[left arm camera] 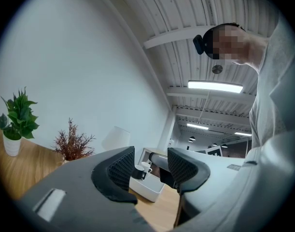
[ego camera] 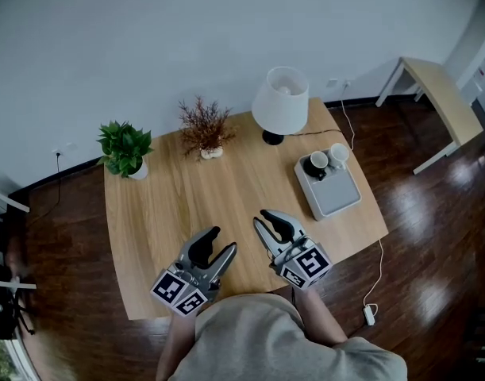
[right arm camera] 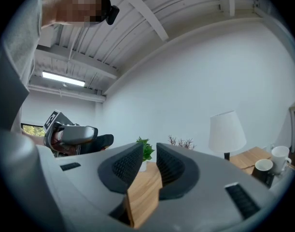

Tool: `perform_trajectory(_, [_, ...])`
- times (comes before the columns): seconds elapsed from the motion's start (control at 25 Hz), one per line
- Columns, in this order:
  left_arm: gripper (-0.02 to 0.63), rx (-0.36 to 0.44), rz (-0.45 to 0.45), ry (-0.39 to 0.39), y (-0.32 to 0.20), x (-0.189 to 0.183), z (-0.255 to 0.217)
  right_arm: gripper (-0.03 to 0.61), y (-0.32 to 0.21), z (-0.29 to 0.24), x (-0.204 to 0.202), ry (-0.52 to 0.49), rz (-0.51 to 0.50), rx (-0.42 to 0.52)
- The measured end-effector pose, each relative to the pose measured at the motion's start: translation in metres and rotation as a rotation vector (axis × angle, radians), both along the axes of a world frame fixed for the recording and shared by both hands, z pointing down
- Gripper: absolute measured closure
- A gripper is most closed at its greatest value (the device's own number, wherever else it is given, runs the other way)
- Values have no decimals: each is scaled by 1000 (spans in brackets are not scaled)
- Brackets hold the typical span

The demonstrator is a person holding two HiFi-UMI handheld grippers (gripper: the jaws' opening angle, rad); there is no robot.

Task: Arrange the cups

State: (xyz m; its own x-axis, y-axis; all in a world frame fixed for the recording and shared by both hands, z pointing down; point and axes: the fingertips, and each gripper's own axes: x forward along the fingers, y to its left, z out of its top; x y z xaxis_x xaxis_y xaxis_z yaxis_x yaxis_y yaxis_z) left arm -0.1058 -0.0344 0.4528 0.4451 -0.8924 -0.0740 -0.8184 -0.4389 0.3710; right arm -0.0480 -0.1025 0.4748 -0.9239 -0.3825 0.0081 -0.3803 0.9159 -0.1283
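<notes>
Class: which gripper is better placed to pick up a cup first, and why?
Probably right. The right gripper sits nearer the cups on the tray at the table's right; the left gripper is farther. Both are open and empty.

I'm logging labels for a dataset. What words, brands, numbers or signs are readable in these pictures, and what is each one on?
None: no readable text shows in any view.
The left gripper and the right gripper carry only black-and-white square marker patterns on their cubes, with no letters or numbers.
The black cup, white cup, grey tray and lamp show no print.
</notes>
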Motion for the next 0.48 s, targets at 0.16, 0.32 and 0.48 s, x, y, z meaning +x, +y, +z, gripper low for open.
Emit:
perform_trajectory(0.16, [398, 3, -19, 0, 0, -4, -2, 492, 3, -1, 0, -3, -4, -2])
perform_trajectory(0.32, [400, 24, -56, 17, 2, -12, -7, 492, 5, -4, -1, -11, -11, 2])
perform_trajectory(0.48, [402, 50, -65, 24, 2, -15, -13, 492, 6, -9, -1, -28, -14, 8])
